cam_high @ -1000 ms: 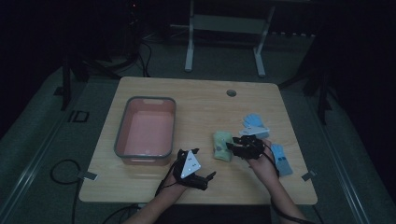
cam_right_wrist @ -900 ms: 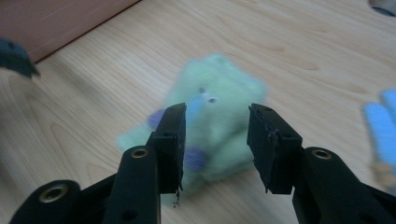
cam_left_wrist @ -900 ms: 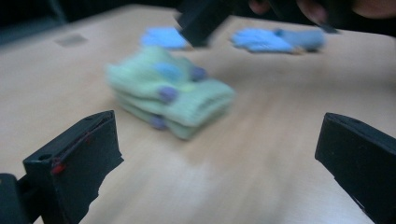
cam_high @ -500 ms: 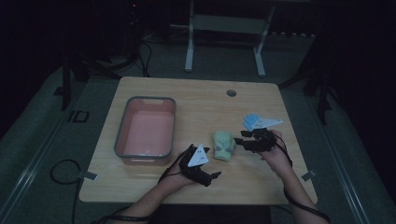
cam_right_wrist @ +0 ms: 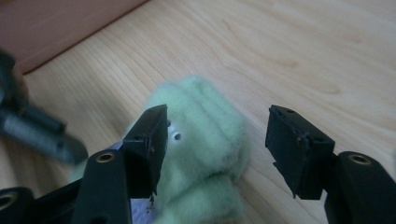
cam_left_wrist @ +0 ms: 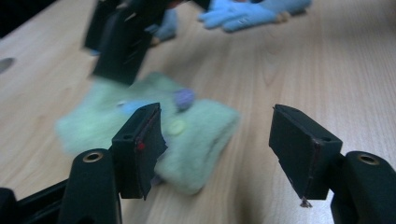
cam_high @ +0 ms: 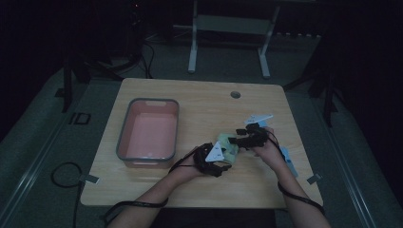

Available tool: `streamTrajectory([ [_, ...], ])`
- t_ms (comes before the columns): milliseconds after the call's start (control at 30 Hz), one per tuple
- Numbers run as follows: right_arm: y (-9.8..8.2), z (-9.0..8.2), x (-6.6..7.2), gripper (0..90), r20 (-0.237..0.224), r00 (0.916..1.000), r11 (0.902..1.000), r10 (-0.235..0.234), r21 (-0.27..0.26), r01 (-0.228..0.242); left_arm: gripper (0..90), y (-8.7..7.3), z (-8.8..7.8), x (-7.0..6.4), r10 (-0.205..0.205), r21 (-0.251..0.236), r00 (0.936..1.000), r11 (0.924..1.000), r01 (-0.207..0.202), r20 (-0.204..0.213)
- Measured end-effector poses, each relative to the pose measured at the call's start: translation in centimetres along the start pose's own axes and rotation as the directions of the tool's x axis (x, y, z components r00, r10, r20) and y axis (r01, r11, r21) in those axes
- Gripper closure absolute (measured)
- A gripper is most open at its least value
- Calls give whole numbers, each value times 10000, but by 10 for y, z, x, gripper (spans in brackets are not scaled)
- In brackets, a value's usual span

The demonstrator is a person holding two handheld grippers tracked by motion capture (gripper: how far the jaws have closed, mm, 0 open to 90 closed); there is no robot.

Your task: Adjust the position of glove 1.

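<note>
Both grippers meet over the fuzzy pale-green fabric pouch (cam_left_wrist: pixel 187 140) on the wooden table (cam_high: pixel 199 99).
The left gripper (cam_left_wrist: pixel 219 140), its jaws just narrowing but not yet pinching, should square up on the pouch edge; the right gripper (cam_right_wrist: pixel 217 140), jaws just widening, holds nothing.

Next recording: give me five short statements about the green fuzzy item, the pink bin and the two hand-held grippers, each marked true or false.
1. The green fuzzy item lies on the wooden table. True.
2. The green fuzzy item sits inside the pink bin. False: it lies on the table to the right of the bin, which has nothing in it.
3. The right hand-held gripper has its jaws apart, with the green item between them. True: they have just been opening.
4. The left hand-held gripper is clamped shut on a blue item. False: its jaws stand apart at the green item, though they have just been closing.
5. Light blue items lie on the table beyond the green one. True.
</note>
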State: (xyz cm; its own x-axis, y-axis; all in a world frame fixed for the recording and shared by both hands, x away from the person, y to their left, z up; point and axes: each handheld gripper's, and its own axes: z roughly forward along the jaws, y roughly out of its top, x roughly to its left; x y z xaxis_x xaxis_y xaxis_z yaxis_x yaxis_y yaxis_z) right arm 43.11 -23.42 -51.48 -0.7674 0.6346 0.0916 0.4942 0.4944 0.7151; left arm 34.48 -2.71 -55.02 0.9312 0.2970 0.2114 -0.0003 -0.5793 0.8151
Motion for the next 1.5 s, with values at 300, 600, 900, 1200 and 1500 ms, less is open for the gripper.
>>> streamTrajectory([
  [300, -8, 29, -10, 370, -551, 9954, 9913, 779, 1107, -715, 450, -3, 16, 2, 1019, 887, 9948, 9909, -1017, 29],
  [600, -7, 33, -8, 591, -943, 9853, 9806, 1427, 1489, -1277, 610, 0, 27, -2, 2231, 1735, 9698, 9635, -2040, -986],
  [900, -2, 24, -5, 694, -923, 9844, 9828, 1495, 1227, -1378, 729, 15, 17, 9, 1613, 1921, 9853, 9702, -1478, -567],
  [1200, 11, 12, 1, 712, -1136, 9812, 9866, 1557, 669, -1488, 739, 31, -3, 16, 1658, 1939, 9835, 9696, -1492, -725],
  [1500, 34, 1, 10, 716, -1457, 9776, 9884, 1519, 262, -1497, 746, 46, -30, 23, 2032, 2161, 9738, 9601, -1776, -1024],
])
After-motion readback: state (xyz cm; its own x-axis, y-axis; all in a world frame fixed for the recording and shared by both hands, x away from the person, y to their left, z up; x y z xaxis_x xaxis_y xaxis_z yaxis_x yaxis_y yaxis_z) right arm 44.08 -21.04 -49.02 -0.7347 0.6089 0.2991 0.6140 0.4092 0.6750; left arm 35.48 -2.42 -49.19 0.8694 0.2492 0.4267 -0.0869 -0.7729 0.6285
